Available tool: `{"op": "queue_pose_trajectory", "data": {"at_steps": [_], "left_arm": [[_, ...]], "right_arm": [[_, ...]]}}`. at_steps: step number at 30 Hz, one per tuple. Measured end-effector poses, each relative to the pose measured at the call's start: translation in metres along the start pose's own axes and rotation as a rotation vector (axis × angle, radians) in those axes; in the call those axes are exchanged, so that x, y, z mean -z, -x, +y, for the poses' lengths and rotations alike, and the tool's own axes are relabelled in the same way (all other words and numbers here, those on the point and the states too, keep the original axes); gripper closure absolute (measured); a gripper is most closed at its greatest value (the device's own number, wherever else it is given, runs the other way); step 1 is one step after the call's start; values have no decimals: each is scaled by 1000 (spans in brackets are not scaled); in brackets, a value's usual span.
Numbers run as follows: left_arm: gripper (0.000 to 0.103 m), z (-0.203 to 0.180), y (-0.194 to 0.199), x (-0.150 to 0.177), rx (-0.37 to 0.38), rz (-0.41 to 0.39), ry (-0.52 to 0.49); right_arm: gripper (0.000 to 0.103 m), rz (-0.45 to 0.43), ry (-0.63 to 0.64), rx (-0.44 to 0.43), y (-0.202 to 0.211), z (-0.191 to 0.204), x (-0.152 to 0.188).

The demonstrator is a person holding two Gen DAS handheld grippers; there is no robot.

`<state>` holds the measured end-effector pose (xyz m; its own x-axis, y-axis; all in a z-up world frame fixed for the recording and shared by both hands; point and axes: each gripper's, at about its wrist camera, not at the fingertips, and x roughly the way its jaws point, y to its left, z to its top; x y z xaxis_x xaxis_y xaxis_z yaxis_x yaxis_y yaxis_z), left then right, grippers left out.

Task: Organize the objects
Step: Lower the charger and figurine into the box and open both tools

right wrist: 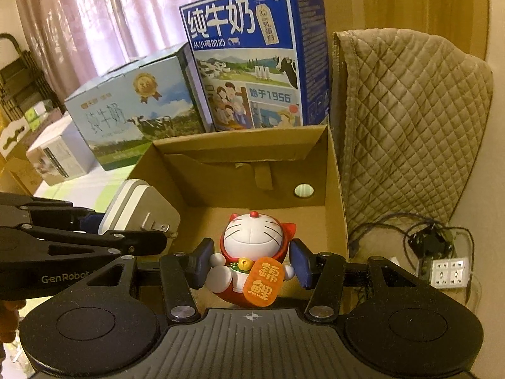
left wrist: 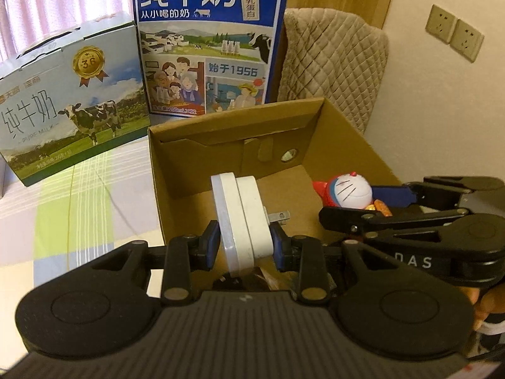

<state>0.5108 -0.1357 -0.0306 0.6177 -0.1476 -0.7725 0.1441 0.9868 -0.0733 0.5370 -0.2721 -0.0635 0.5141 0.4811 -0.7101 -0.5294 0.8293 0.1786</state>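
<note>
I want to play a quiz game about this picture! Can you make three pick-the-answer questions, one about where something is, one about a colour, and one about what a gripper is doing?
1. Where is the cat figurine?
A. On the milk carton
B. Over the open cardboard box
C. On the quilted cover

2. What colour is the tall milk carton?
A. Blue
B. Red
C. Yellow

3. What is the left gripper doing?
A. Open, holding nothing
B. Shut on the white plug-in night light
C. Shut on a cable

Answers: 1 B, the right gripper holds it above the box floor. 2 A, its front and side are blue. 3 B, both fingers press the light's sides.
</note>
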Motion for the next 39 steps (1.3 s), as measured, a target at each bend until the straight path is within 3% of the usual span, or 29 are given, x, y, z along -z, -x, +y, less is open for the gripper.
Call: {"op": "queue_pose_trajectory", "data": {"at_steps": [16, 39], "left_arm": [[74, 9, -49, -25, -45, 44, -45], [64, 9, -58, -31, -62, 22, -43]], "right_arm": [[54, 36, 134, 52, -38, 0, -26], [54, 18, 145, 69, -42, -4, -31]]}}
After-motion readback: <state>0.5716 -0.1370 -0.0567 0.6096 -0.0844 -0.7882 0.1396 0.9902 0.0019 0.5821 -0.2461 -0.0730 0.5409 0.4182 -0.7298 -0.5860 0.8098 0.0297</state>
